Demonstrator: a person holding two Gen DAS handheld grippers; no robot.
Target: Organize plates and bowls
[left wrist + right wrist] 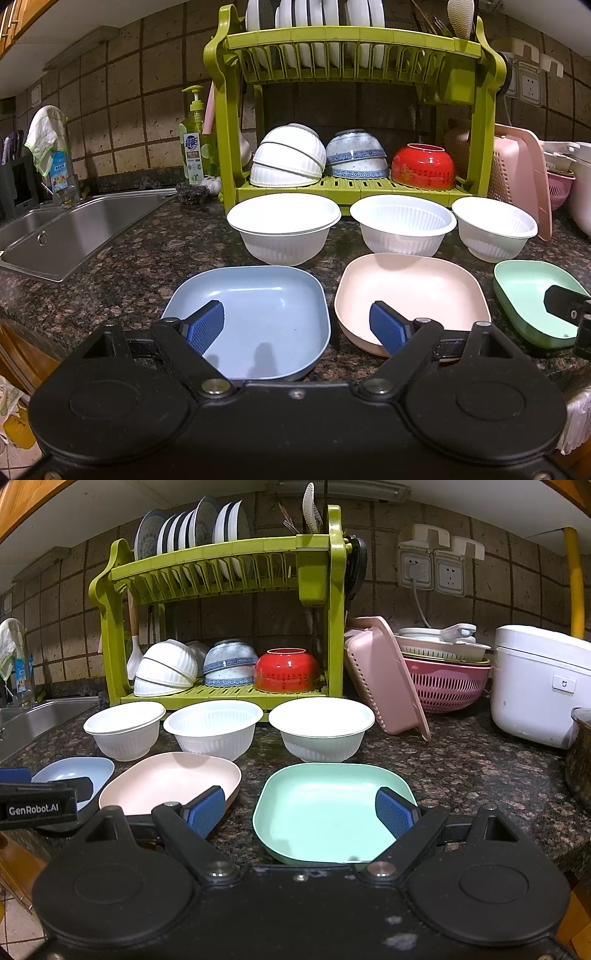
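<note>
Three square plates lie in a row on the dark counter: a blue plate (pixel 255 317), a pink plate (pixel 413 291) and a green plate (pixel 332 808). Behind them stand three white ribbed bowls (pixel 284 229) (pixel 402 225) (pixel 493 229). My left gripper (pixel 297 328) is open, one pad over the blue plate and the other over the pink one, holding nothing. My right gripper (pixel 299 812) is open above the green plate's near-left edge, also holding nothing. A green dish rack (pixel 354 48) behind holds upright plates on top and upturned bowls below.
A steel sink (pixel 74 229) lies at the left with a soap bottle (pixel 194 144) beside the rack. Right of the rack lean a pink basket (pixel 384 679), a stack of colanders (pixel 447 679) and a white rice cooker (pixel 539 686). A dark pot (pixel 581 753) sits at the far right.
</note>
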